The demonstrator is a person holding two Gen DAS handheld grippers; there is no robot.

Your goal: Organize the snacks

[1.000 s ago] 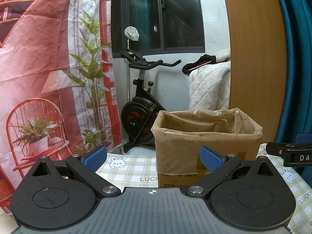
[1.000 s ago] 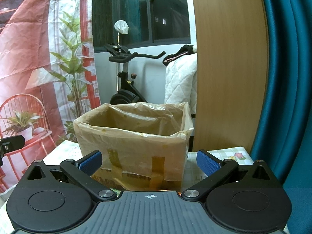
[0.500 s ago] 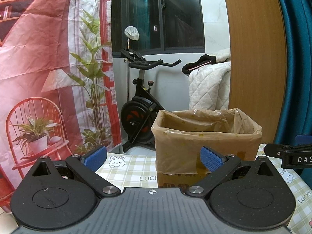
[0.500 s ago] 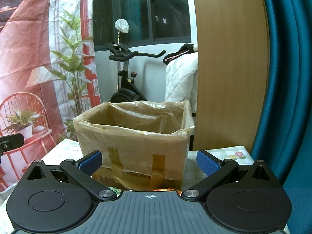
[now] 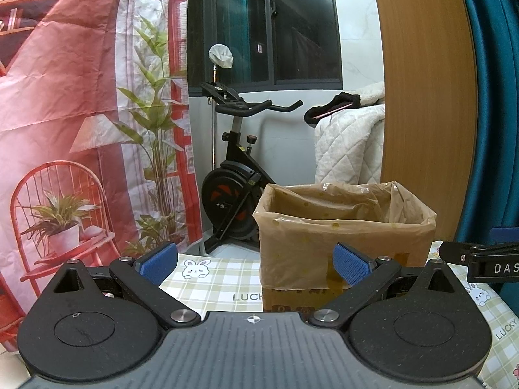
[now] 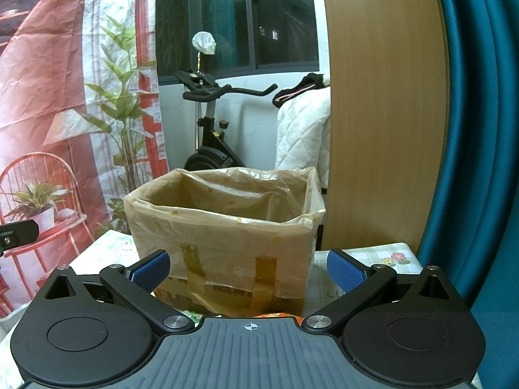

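A cardboard box lined with a brownish plastic bag (image 5: pixel 343 227) (image 6: pixel 227 227) stands on a checked tablecloth (image 5: pixel 220 278). My left gripper (image 5: pixel 256 264) hovers open in front of the box, a little to its left, with nothing between its blue pads. My right gripper (image 6: pixel 248 267) is open too and faces the box's taped front wall from close by. A sliver of an orange snack packet (image 6: pixel 275 315) peeks out just over the right gripper's body; the rest is hidden. The right gripper's black finger (image 5: pixel 480 257) shows at the right edge of the left wrist view.
Behind the table stand an exercise bike (image 5: pixel 236 175), a white quilt (image 5: pixel 350 149), a wooden panel (image 6: pixel 386 113) and a teal curtain (image 6: pixel 480 129). A red printed backdrop (image 5: pixel 81 113) hangs on the left. The table's far edge runs just past the box.
Both grippers have held nearly still. The right view has dropped and neared slightly, so the box sits a little higher and the orange packet edge has come into view.
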